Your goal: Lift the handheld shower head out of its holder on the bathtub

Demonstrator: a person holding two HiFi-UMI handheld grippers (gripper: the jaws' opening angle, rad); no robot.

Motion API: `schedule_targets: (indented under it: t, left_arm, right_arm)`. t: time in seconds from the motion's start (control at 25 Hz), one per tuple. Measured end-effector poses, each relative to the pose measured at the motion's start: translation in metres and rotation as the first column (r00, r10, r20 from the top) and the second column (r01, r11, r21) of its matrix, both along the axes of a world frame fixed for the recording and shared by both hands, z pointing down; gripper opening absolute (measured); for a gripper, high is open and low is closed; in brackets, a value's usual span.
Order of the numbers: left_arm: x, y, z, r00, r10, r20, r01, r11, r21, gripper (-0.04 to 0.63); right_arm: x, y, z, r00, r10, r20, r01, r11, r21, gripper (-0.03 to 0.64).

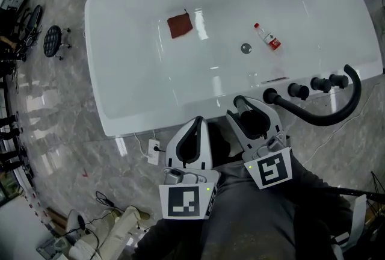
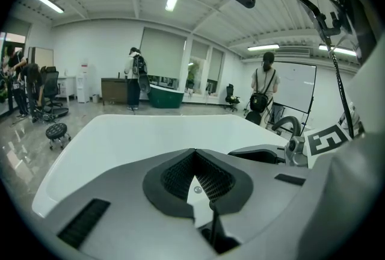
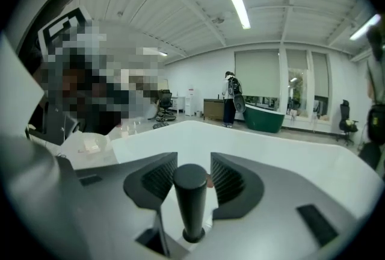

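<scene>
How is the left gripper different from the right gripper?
The left gripper has shut, empty jaws; the right gripper has jaws apart. The right gripper straddles the black shower handle; the left gripper straddles nothing. Both face the white bathtub.

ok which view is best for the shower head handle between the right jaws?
Right gripper view: the black shower head handle stands upright between the right gripper's parted pads. Head view: that gripper covers most of it. Left gripper view: the handle can't be made out.
</scene>
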State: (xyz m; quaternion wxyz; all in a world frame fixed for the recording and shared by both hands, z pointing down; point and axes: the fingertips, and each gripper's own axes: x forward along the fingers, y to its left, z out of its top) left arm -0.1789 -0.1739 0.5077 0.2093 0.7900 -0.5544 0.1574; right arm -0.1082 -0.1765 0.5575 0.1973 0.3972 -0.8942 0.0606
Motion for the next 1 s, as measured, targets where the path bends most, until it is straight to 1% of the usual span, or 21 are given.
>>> schedule_targets:
  t: [0.24,0.48,0.72,1.0]
  left_arm:
    - [0.005,0.000,0.012,1.000,-0.011,0.019,0.011,1.000,0.005,0.003]
    - [0.014,-0.002,0.011,1.000,0.003,0.031,-0.003,1.000,-0.009,0.003]
    - [0.018,-0.005,0.004,0.999,0.008,0.037,-0.008,1.000,-0.013,0.003]
    - [0.011,-0.012,-0.001,0.999,-0.011,0.039,0.011,1.000,0.000,0.003]
  right_arm:
    - [0.005,0.006,0.037,1.000,-0.007,-0.008,0.007,0.999,-0.039,0.157]
    - [0.011,0.005,0.048,1.000,0.000,-0.010,-0.001,0.998,-0.068,0.161]
    - [0.013,0.010,0.063,1.000,-0.020,-0.020,0.017,0.990,-0.143,0.152]
    - [0.012,0.004,0.063,0.998,-0.031,-0.053,0.023,0.991,-0.132,0.140]
